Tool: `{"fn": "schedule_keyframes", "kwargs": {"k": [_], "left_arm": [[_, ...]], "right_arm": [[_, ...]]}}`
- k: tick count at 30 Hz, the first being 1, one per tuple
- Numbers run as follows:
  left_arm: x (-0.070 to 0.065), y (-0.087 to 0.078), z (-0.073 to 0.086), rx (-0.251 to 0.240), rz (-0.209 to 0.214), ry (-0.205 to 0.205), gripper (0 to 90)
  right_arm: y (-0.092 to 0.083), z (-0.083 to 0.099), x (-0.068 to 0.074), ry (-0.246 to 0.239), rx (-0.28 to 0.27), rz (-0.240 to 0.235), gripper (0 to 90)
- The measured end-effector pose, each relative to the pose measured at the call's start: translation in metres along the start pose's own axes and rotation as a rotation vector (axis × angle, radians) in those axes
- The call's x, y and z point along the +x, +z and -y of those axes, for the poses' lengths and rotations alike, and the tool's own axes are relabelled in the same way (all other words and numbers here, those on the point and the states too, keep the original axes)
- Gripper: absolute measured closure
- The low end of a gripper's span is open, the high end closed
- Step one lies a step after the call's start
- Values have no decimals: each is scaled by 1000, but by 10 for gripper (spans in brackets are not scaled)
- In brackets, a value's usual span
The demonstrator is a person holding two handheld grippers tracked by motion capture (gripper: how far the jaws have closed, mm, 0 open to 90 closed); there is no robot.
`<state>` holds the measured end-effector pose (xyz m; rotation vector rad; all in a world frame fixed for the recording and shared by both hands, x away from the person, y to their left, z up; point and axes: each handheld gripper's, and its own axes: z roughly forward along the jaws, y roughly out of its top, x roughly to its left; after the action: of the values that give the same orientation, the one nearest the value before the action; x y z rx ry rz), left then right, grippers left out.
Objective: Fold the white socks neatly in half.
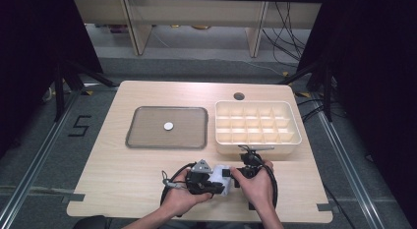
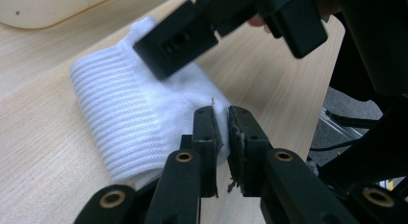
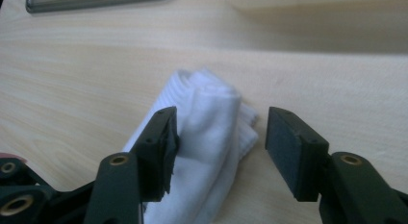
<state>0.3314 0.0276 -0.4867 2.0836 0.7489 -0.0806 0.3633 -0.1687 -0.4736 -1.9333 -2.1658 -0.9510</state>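
Note:
A folded white ribbed sock point(image 1: 222, 176) lies on the wooden table near its front edge, between both hands. In the left gripper view my left gripper point(image 2: 225, 132) is shut on a thin edge of the sock point(image 2: 130, 113), pinching the fabric between its pads. One black finger point(image 2: 175, 41) of the other gripper hangs just above the sock there. In the right gripper view my right gripper point(image 3: 219, 142) stands open astride the sock point(image 3: 207, 118); its left pad is next to the fabric and its right pad is well apart. From above, the left gripper point(image 1: 215, 182) and right gripper point(image 1: 230, 173) meet at the sock.
A grey tray point(image 1: 147, 135) holding a small white disc point(image 1: 168, 126) lies mid-table on the left. A cream box with several compartments point(image 1: 255, 146) stands on the right, just beyond the right hand. A round cable hole point(image 1: 239, 96) is at the table's back.

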Motion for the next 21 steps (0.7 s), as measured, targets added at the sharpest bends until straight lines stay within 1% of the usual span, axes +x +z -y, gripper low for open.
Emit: {"fn": "schedule_keyframes", "kwargs": {"k": [1, 2, 3, 5, 7, 8, 9, 10, 11, 12, 13, 14, 15, 16, 17, 18, 19, 20, 21], "left_arm": [[0, 0, 0, 0, 0, -3, 807], [0, 0, 0, 4, -1, 5, 805], [0, 0, 1, 5, -3, 4, 802], [1, 1, 1, 10, 0, 7, 797], [1, 2, 1, 12, -5, 12, 792], [0, 1, 1, 19, -3, -2, 791], [0, 1, 1, 21, -4, -2, 790], [1, 1, 1, 22, -3, 1, 790], [1, 2, 1, 25, -4, -3, 788], [1, 2, 1, 25, -4, -5, 787], [1, 2, 1, 26, -4, -2, 786], [1, 2, 1, 27, -4, 0, 785], [1, 1, 1, 28, -3, 3, 782], [1, 1, 1, 28, -4, 7, 777], [1, 1, 1, 31, -3, 10, 769], [1, 1, 0, 31, -4, 9, 761], [1, 1, 0, 31, -4, 9, 737], [1, 0, 0, 31, -3, 10, 722], [1, -2, 0, 30, -1, 12, 722]], "right_arm": [[3, 0, -3, -6, 5, -15, 437], [4, 1, -3, 10, 15, -11, 426], [6, 1, -1, 34, 22, -17, 425], [8, 1, -3, 30, 25, -25, 416], [10, 1, -3, 46, 35, -35, 413], [11, 0, -4, 44, 36, -43, 409], [12, 1, -4, 43, 32, -32, 409], [13, 0, -5, 40, 43, -48, 409], [13, 0, -4, 62, 50, -52, 409], [14, 0, -4, 71, 55, -59, 410], [15, 0, -5, 61, 45, -45, 410], [15, 0, -5, 64, 61, -69, 413], [16, 0, -6, 53, 60, -70, 421], [16, 0, -6, 53, 65, -73, 426], [17, 0, -5, 71, 73, -79, 442], [19, 0, -7, 53, 49, -82, 453], [18, -1, -6, 60, 64, -69, 475], [18, -1, -6, 61, 84, -91, 489], [18, -1, -6, 61, 84, -91, 489]]}}
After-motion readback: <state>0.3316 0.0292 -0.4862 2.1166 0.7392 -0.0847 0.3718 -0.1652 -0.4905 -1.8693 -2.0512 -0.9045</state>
